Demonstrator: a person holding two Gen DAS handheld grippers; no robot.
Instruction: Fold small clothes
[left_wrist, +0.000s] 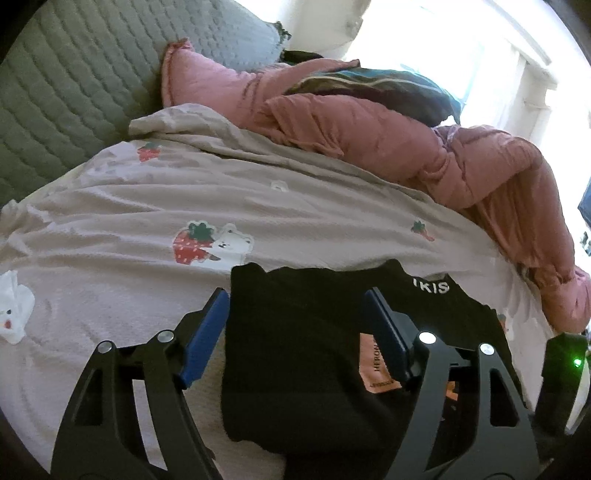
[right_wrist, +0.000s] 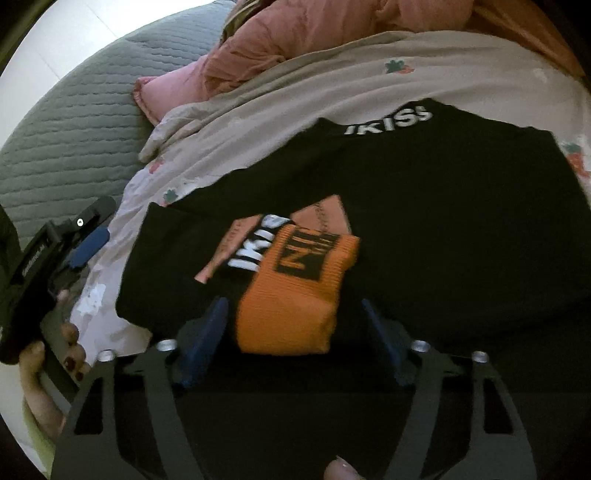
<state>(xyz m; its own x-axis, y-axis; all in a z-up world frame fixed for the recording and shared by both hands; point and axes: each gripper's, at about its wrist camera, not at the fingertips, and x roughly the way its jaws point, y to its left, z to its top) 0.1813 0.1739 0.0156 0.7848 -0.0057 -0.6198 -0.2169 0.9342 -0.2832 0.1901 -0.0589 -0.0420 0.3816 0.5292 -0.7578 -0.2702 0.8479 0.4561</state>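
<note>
A small black garment (left_wrist: 295, 354) with white lettering and an orange patch lies on the strawberry-print sheet (left_wrist: 147, 206). My left gripper (left_wrist: 295, 306) is open, its blue pads (left_wrist: 207, 332) straddling the garment's left part. In the right wrist view the same black garment (right_wrist: 424, 221) is spread wide, with an orange knit cuff (right_wrist: 291, 299) folded onto its middle. My right gripper (right_wrist: 293, 310) is open with the orange cuff between its blue pads (right_wrist: 207, 332). The left gripper (right_wrist: 85, 240) shows at the left edge of that view, held in a hand.
A rumpled pink duvet (left_wrist: 424, 155) lies along the far side of the bed, with a dark striped cloth (left_wrist: 376, 88) on it. A grey-green quilted cover (left_wrist: 66, 103) lies at the left. A white tissue (left_wrist: 14, 306) lies on the sheet at far left.
</note>
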